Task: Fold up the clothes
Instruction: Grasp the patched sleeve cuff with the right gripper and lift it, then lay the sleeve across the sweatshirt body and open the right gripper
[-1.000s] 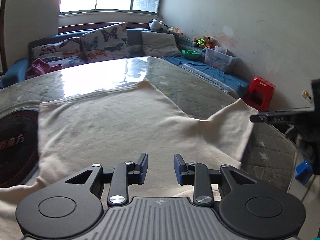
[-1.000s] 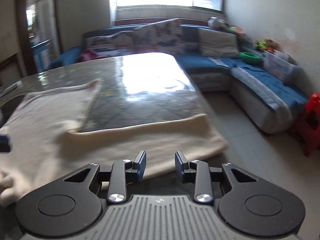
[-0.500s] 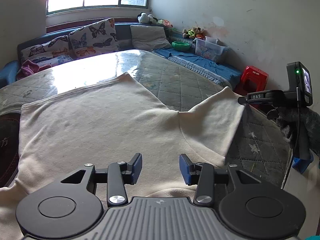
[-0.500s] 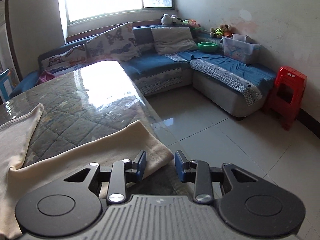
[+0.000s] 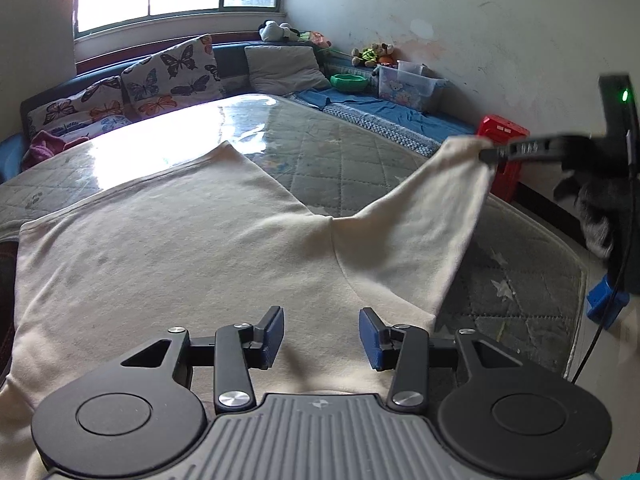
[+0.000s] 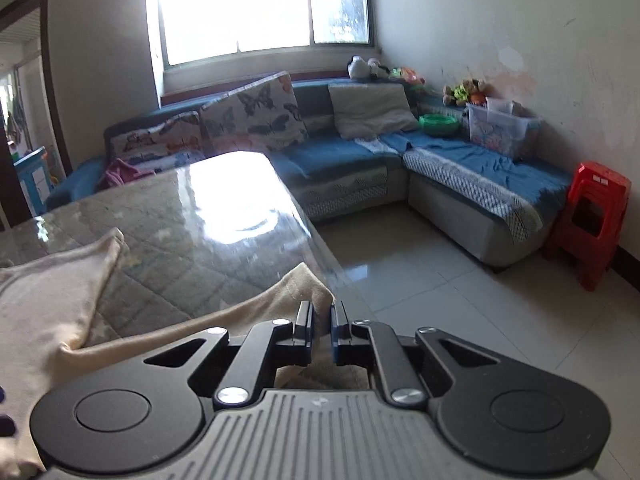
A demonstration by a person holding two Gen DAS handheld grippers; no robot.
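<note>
A cream sweatshirt (image 5: 168,240) lies spread on the quilted table (image 5: 340,148). Its right sleeve (image 5: 436,200) is lifted off the table, its cuff pinched by my right gripper (image 5: 486,154), which reaches in from the right edge of the left wrist view. In the right wrist view my right gripper (image 6: 322,322) is shut on that sleeve cuff (image 6: 304,286). My left gripper (image 5: 322,334) hovers open just above the sweatshirt's near edge, with nothing between its blue pads.
The table's right edge (image 6: 320,240) drops to a tiled floor (image 6: 440,288). A blue corner sofa (image 6: 460,168) with butterfly cushions (image 5: 168,68) lines the far walls. A red plastic stool (image 6: 592,216) stands at the right wall.
My right gripper has shut on the sleeve cuff and lifted it off the table. My left gripper opened wider early on and shifted a little over the sweatshirt.
</note>
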